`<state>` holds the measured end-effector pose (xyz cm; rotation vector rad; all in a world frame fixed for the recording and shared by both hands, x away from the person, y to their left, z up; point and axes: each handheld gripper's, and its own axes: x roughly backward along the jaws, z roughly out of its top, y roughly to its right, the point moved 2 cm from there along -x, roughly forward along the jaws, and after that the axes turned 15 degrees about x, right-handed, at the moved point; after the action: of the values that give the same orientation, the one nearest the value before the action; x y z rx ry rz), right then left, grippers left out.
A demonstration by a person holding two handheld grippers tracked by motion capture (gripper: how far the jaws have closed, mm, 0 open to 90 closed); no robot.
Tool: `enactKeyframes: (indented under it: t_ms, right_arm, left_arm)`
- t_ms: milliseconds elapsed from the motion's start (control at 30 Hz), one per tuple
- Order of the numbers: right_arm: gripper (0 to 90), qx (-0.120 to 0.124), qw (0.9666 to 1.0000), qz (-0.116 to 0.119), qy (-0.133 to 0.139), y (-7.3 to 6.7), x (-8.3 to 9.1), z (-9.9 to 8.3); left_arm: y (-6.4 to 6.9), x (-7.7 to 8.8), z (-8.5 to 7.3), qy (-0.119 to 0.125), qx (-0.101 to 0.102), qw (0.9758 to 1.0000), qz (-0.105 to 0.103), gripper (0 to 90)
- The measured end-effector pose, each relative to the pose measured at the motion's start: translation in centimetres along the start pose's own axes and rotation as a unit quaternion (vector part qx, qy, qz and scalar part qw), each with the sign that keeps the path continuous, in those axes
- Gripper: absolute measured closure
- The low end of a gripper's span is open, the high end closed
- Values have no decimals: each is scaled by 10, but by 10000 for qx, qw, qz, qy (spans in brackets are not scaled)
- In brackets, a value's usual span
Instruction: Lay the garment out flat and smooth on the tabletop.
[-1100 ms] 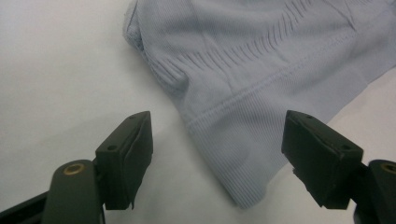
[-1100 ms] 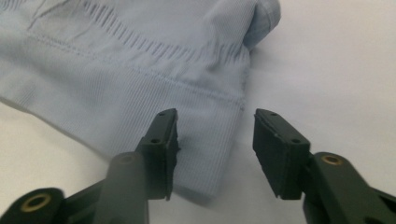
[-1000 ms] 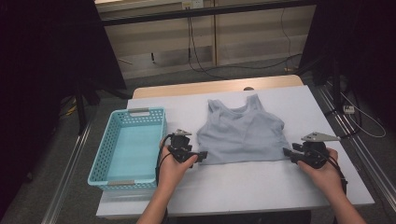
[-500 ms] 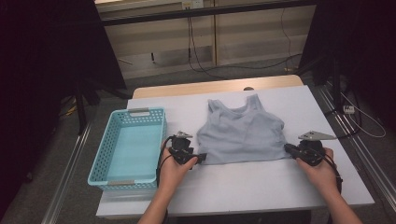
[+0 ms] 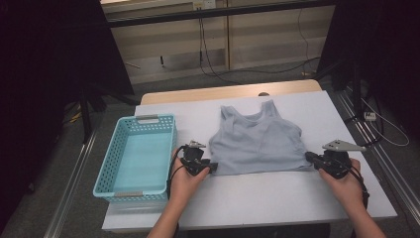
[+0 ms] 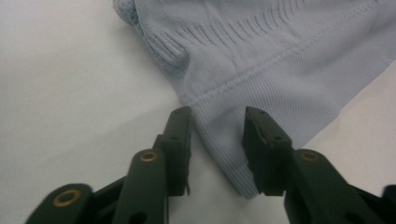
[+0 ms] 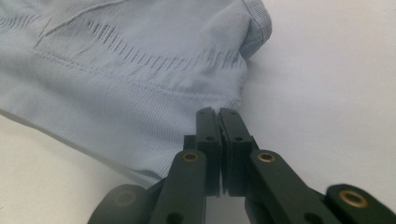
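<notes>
High view: pale blue ribbed tank top (image 5: 257, 144) lies flat, straps away.

No text, label, brand, number or sign can be read in any of the views.
</notes>
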<state>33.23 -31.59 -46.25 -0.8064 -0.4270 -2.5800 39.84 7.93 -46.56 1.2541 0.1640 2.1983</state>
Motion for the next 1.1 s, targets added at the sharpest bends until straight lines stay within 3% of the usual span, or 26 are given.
enactKeyframes:
  t_ms: [200,267,433,633,900,933,1100]
  right_arm:
    - [886,-20,10000,37,-19,-1,1,-1]
    - [886,-6,10000,50,-27,-1,3,-1]
    - [886,-55,10000,82,-6,-2,10,-3]
    - [886,59,9998,176,25,-12,31,-9]
    - [885,209,9989,394,-162,-28,48,-22]
    - [885,200,9988,420,-166,-29,49,-23]
    - [877,246,9985,462,-180,-30,49,-24]
  left_arm:
    - [2,1,0,-208,182,9996,-69,823]
    - [4,2,1,-315,181,9993,-73,850]
    - [10,11,1,-386,205,9989,-196,867]
    - [14,25,-8,-545,192,9975,-405,869]
    - [17,34,-27,-713,129,9965,-419,870]
    - [17,34,-29,-695,196,9964,-441,870]
    - [18,34,-30,-647,131,9970,-398,867]
